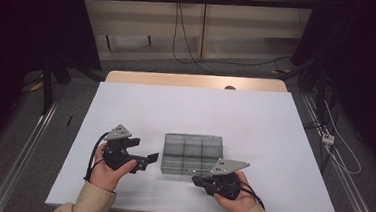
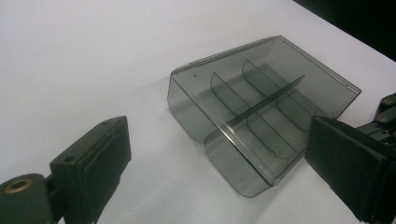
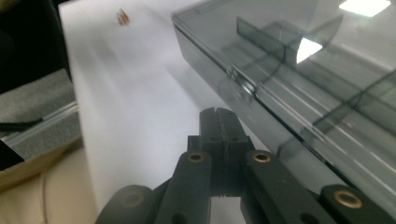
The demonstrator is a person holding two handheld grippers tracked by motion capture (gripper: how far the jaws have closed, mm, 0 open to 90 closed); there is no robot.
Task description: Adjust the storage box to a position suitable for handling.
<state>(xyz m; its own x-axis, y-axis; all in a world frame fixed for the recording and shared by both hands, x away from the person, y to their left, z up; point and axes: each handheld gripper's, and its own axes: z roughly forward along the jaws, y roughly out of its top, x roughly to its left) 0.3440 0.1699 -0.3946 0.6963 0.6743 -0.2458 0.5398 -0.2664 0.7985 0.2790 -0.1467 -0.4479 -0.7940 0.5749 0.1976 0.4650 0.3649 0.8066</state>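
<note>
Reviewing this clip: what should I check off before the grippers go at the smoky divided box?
1. Box lies flat on the table: ok.
2. Lid closed: ok, by the front latch.
3. Left gripper jaws wide, nothing between them: ok.
4. Right gripper jaws shut, empty, tip near the latch: ok.
5. Tip touching the box: cannot tell.
6. Compartments empty: ok.

A divided organiser box (image 2: 261,112) of smoky, see-through plastic looks glossy and smooth, catching bright reflections on its lid. It sits on a matt white worktop (image 1: 190,111) with a pale wood edge at the far side. The left tongs (image 1: 145,153) and right tongs (image 1: 198,181) are matt black plastic with brass-coloured metal bushings; the left tongs' inner pads (image 2: 343,158) look finely textured. Beige cloth sleeves (image 1: 86,201) look soft.
</note>
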